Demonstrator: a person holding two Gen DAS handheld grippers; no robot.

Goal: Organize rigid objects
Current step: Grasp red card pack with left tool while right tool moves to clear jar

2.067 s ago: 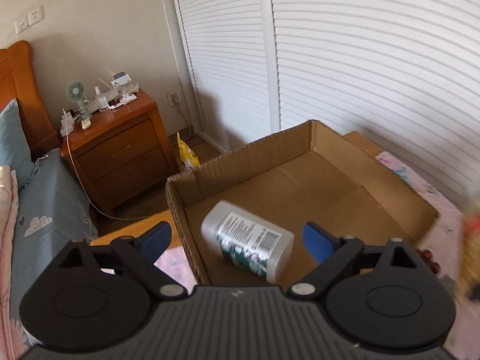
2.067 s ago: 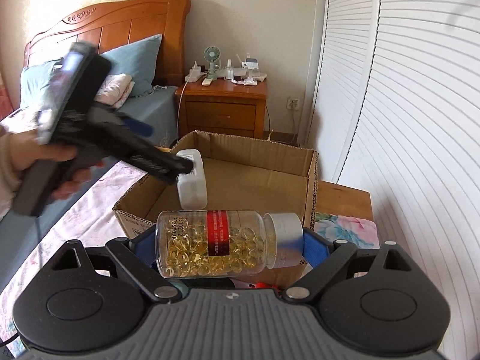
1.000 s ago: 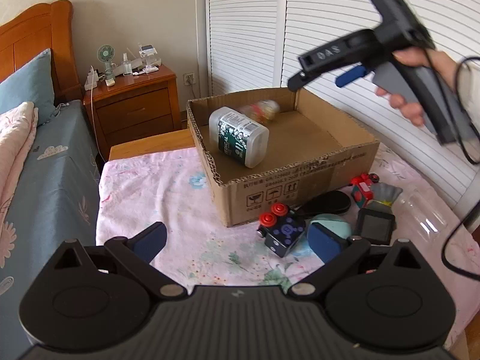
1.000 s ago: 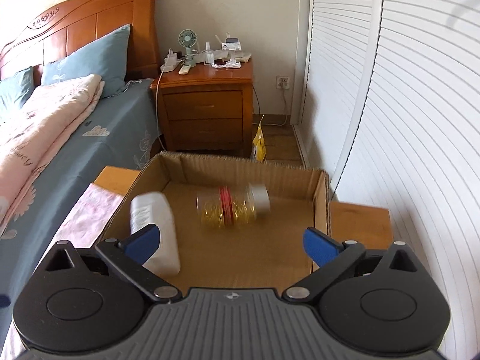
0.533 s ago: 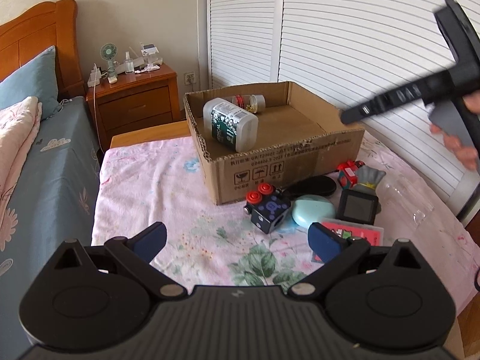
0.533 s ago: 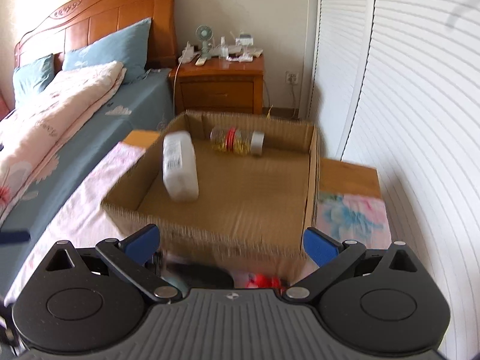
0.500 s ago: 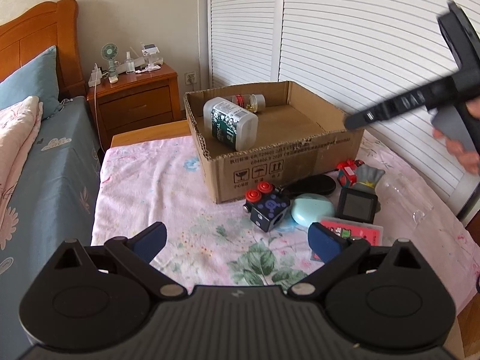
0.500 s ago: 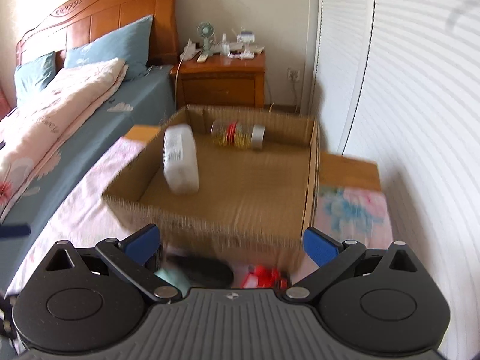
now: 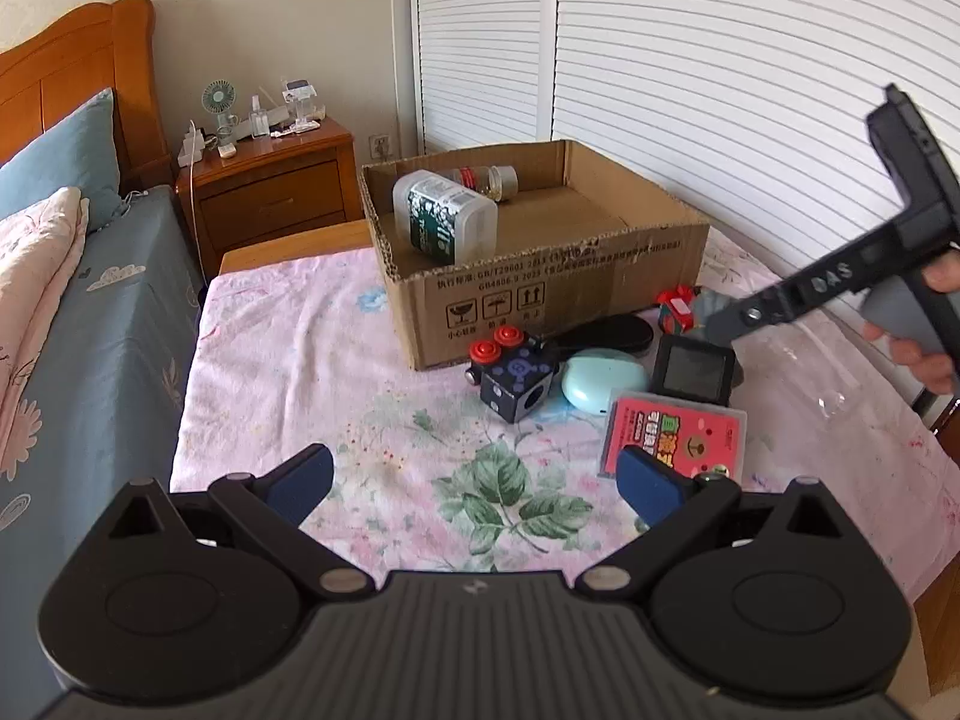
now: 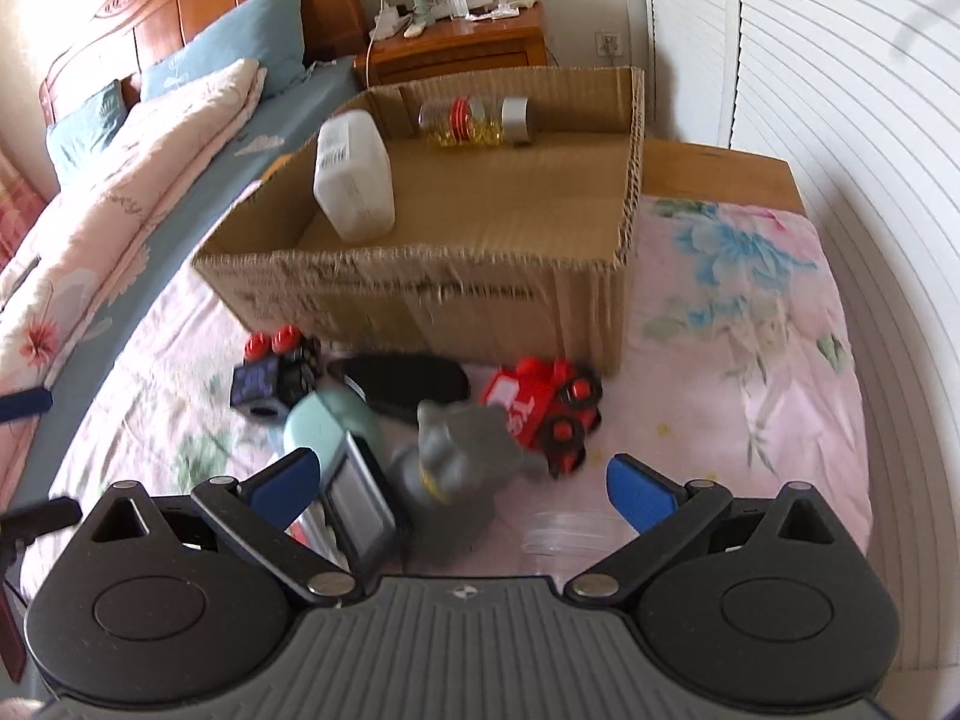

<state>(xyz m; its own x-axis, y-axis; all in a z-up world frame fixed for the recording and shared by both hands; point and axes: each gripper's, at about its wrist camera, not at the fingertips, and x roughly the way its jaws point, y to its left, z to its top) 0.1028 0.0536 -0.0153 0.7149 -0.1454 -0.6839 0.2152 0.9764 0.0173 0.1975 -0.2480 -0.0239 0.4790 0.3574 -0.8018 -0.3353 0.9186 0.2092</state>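
Corrugated cardboard box (image 9: 540, 276) sits open-topped on the floral-clothed tabletop (image 9: 336, 360), already holding a white bottle (image 9: 444, 216) leaning at its left wall and a clear capsule jar (image 10: 474, 114) lying against the back wall. Much of the box floor is bare.

Left tongs (image 9: 474, 474): spread wide, nothing between them, held back over bare cloth. Right tongs (image 10: 459, 480): also wide open and empty, low over the clutter in front of the box.

Step in hand, as I judge it: picking the next item. The grey toy (image 10: 462, 450) lies nearest between the right tongs, touching the red toy truck (image 10: 540, 402); the small screen device (image 10: 360, 504) crowds the left finger. The black cube (image 9: 516, 378), teal case (image 9: 603, 384), black oval case (image 10: 408, 384) and red card pack (image 9: 678, 438) lie close together.

Next move likely needs a descent and a close on one piece only. Items are tightly packed; neighbours may get nudged. Open room lies right of the truck. The box's near wall must be cleared on the lift.
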